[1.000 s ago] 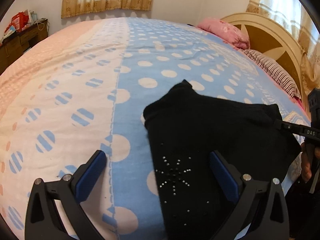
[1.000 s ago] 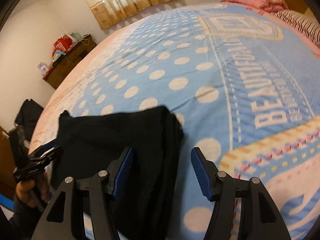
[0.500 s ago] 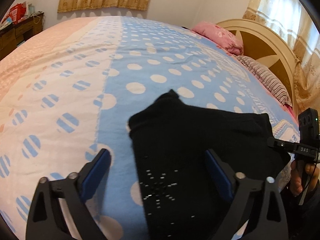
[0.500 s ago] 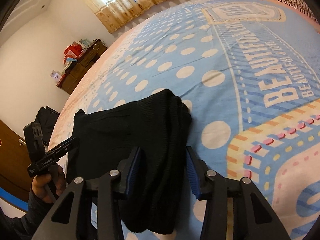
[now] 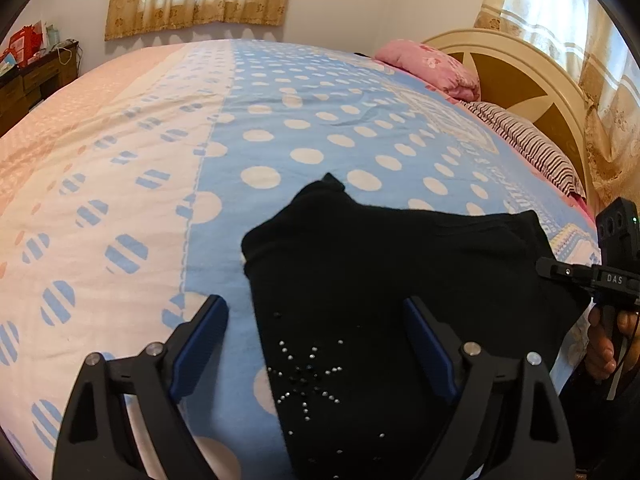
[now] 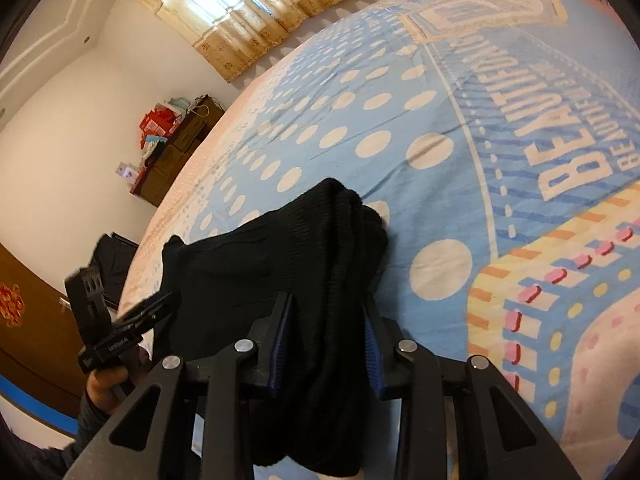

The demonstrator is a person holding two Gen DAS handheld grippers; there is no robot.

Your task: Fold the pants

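Note:
Black pants [image 5: 380, 260] lie folded on the dotted bedspread [image 5: 280, 120], a rhinestone star [image 5: 308, 376] on the near part. My left gripper [image 5: 316, 312] is open and straddles the pants' left edge, one pad over the sheet and one over the fabric. In the right wrist view the pants [image 6: 260, 256] end in a thick folded bundle. My right gripper [image 6: 326, 308] has that bundle between its blue pads; its jaws are closing and both pads touch the fabric. A hand [image 5: 600, 344] holds the right gripper at the pants' right edge.
A pink pillow [image 5: 432, 68] and a striped pillow [image 5: 532, 148] lie by the cream headboard [image 5: 520, 80]. A wooden dresser [image 6: 176, 152] with red boxes stands against the far wall. A dark bag [image 6: 116, 256] sits beside the bed.
The right jaws have narrowed from wide apart to touching the folded bundle, and that gripper has rolled and tilted. The left jaws have narrowed a little; the left gripper has stayed in place.

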